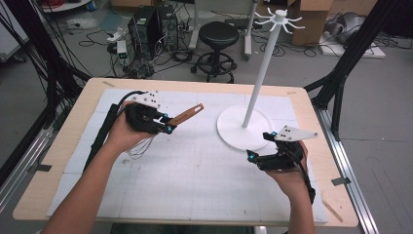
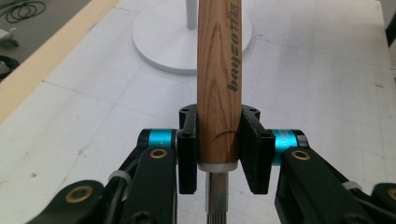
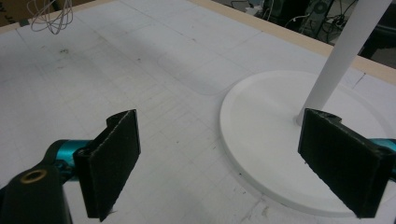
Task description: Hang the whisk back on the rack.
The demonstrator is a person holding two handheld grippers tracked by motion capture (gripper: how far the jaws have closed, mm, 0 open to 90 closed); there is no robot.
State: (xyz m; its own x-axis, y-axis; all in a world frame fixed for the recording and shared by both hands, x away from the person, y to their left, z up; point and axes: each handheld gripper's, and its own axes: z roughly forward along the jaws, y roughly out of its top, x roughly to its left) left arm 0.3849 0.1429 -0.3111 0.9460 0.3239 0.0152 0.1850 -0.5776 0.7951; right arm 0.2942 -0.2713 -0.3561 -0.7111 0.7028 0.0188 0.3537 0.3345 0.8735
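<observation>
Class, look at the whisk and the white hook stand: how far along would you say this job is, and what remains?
Done: the left claw is shut on the whisk by its wooden handle and holds it above the table, wire head hanging behind the hand. In hand: carrying it, seemingly toward the white stand. Left: probably hanging it on a top hook; none holds anything yet. The right claw waits open beside the stand's base.
</observation>
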